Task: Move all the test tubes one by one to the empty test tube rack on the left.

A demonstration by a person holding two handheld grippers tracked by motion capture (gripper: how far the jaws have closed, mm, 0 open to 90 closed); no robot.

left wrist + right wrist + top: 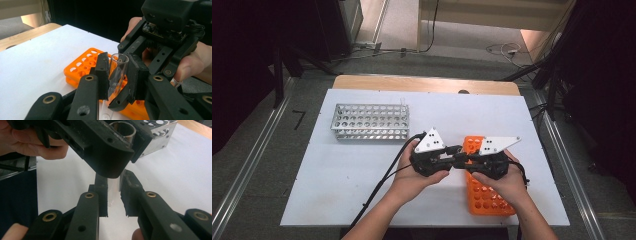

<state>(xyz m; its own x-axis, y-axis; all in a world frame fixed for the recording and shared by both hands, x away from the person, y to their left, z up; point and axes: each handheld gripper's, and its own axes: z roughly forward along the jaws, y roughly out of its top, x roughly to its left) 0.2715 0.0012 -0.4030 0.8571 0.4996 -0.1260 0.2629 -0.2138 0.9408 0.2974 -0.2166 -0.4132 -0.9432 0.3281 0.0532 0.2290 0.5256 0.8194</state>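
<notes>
Two pairs of tongs meet over the near right part of the surface (362, 165), and both are clamped on one clear glass test tube (117, 75). We hold the left tongs (455, 150) closed on the tube near its open mouth, while the right tongs (465, 159) grip the same tube lower down on its body, as the right gripper view shows, with pale glass pinched between the black pads (101, 192). We judge this to be a hand-over in mid-air: with both grips on, the tube cannot drop while one side takes it from the other. It hangs slightly tilted, just above the orange rack (484, 192), whose rows of round holes lie right below and would suit a tube going in or coming out. Farther off, well apart toward the far left, stands the metal rack (370, 121), with what may be a single tube at its far right corner. Faint printing shows on the glass in the left gripper view, too small to read; we see no brand or label elsewhere.
</notes>
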